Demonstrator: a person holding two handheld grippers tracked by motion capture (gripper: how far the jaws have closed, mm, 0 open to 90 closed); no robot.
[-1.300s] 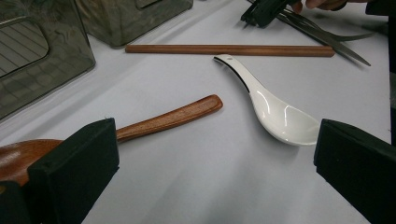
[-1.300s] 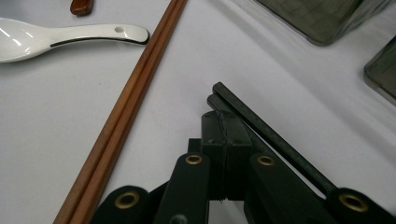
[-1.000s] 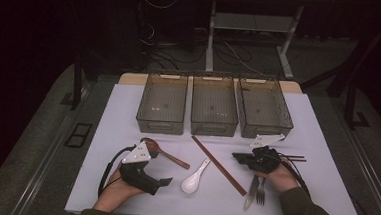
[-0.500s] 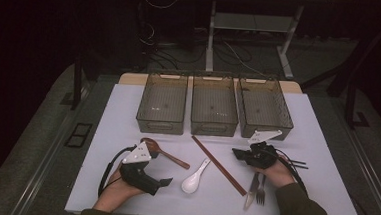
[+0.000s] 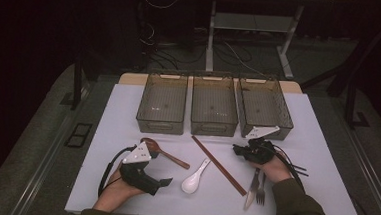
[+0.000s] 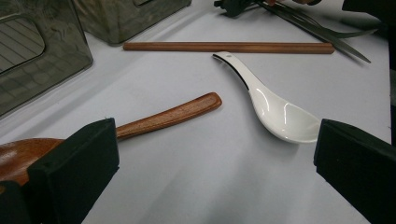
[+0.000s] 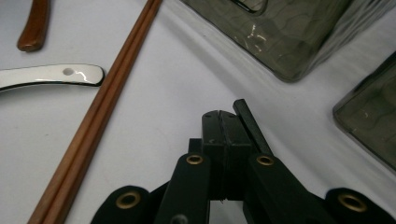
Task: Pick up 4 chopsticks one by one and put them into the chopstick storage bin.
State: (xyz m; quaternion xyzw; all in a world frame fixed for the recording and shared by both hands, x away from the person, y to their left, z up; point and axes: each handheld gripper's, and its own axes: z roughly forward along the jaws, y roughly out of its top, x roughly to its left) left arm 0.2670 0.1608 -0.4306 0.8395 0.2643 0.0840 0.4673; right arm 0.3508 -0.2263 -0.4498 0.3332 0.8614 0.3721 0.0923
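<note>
Black chopsticks [image 7: 250, 125] sit clamped between our right gripper's [image 5: 238, 150] jaws: in the right gripper view the pads are pressed together with a thin black stick poking out past the tips. In the high view the rest of the pair [image 5: 289, 162] trails back over the right hand [image 5: 275, 169], just in front of the rightmost bin [image 5: 266, 107].

Our left gripper [image 5: 166, 181] rests low on the white table [image 5: 321, 145] at front left, jaws spread wide with nothing between them. Its view looks across the wooden spoon [image 6: 163, 116], whose bowl lies just behind the left jaw, and the white ceramic spoon [image 6: 275, 109], which sits between the two jaws' sightlines but apart from both.

Brown chopsticks [image 5: 218, 165] lie as a pair diagonally mid-table, between the ceramic spoon and the right gripper, touching neither.

Knife [image 5: 251, 189] and fork [image 5: 261, 188] lie side by side at front right, just beside the right wrist.

Three smoky clear bins stand in a row at the back: left bin [image 5: 162, 103], middle bin [image 5: 214, 105], and the rightmost. We see no utensils inside any of them.
</note>
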